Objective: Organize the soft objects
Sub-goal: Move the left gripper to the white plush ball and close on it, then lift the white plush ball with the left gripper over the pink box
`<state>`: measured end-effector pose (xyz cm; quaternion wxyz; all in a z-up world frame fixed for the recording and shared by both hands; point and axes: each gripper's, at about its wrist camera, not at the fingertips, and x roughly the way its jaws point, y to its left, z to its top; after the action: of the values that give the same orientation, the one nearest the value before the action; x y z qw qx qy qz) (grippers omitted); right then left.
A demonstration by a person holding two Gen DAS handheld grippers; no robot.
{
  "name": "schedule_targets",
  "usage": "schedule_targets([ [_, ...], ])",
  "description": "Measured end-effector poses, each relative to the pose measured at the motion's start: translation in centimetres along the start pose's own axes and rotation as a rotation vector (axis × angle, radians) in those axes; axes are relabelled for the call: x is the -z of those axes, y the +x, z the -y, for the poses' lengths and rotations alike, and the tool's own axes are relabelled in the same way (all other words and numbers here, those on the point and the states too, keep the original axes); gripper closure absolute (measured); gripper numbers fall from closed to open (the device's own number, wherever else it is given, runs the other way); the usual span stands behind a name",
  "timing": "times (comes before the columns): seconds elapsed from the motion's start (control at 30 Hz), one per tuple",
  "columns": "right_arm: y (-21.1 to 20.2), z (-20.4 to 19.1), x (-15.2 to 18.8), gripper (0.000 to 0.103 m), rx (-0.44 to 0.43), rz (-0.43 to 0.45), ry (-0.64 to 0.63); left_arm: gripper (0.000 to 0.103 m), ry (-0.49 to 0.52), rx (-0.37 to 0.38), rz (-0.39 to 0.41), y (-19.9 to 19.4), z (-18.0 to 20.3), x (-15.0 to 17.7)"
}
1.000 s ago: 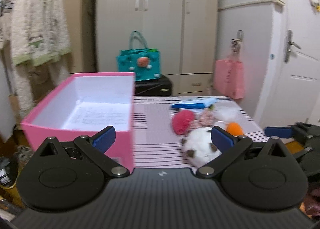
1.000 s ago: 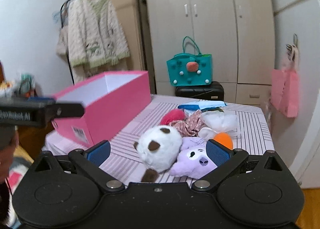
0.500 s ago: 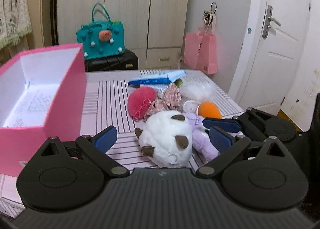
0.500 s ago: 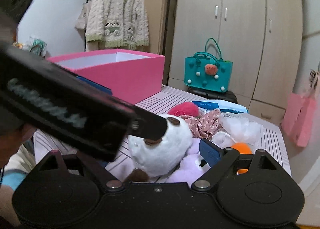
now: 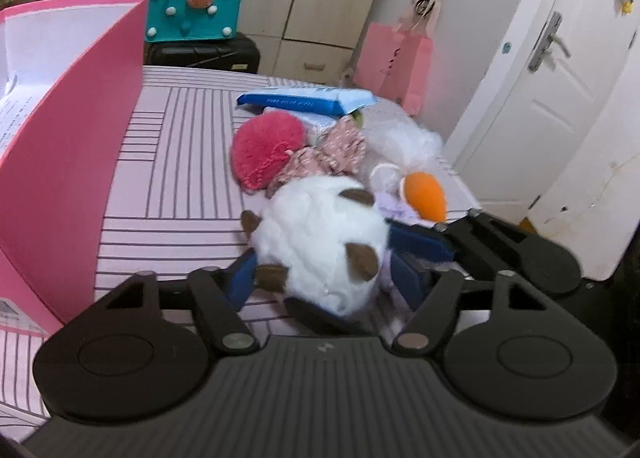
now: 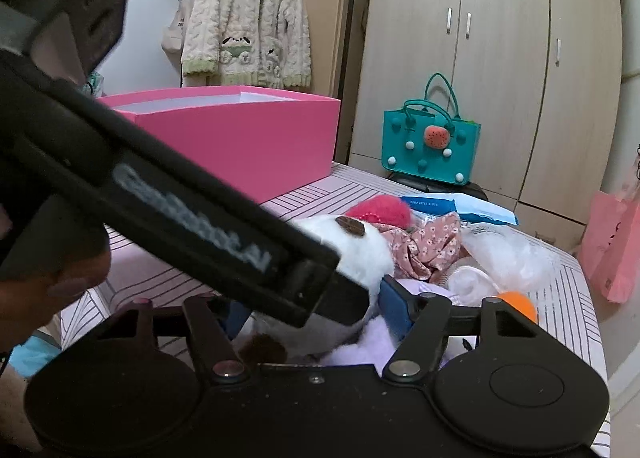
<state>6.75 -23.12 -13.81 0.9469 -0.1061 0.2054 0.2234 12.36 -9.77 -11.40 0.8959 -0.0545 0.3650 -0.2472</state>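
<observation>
Left wrist view: the left gripper (image 5: 324, 274) has its jaws closing around the white plush (image 5: 320, 242), whose fluffy body with brown patches sits between the 2 blue pads, touching at least the left one. Right wrist view: the right gripper (image 6: 312, 312) is also closing, with the same white plush (image 6: 360, 254) and a lilac plush (image 6: 360, 346) between its fingers; whether its pads press on either I cannot tell, as the left gripper's black body crosses in front. Just behind lie a red pom-pom (image 5: 266, 145), a floral scrunchie (image 5: 328, 155), an orange sponge (image 5: 426, 195) and a blue packet (image 5: 304, 99), all on the striped tablecloth (image 5: 180, 161). A pink box (image 5: 68, 161) stands open at the left
</observation>
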Motion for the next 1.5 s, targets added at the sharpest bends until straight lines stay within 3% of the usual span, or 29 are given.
schedule_targets([
  [0.33,-0.3,-0.9,-1.0,0.034,0.012,0.011,0.004,0.041,0.047,-0.037,0.036,-2.3,0.8,-0.3],
  [0.77,-3.1,-3.5,-6.2,0.034,0.039,0.041,-0.038,0.041,0.084,0.007,0.086,-8.9,0.5,-2.8],
  [1.03,-3.7,-4.7,-9.1,0.034,0.007,-0.045,0.001,0.041,0.09,0.024,0.065,-11.5,-0.3,-4.0],
  [1.23,-3.6,-5.9,-11.1,0.034,-0.018,-0.036,-0.039,0.041,0.083,0.021,0.109,-13.7,-1.8,-5.0],
  [1.5,-2.3,-7.3,-15.3,0.034,-0.062,0.024,-0.116,0.041,0.058,-0.026,0.223,-16.9,-4.7,-7.3],
])
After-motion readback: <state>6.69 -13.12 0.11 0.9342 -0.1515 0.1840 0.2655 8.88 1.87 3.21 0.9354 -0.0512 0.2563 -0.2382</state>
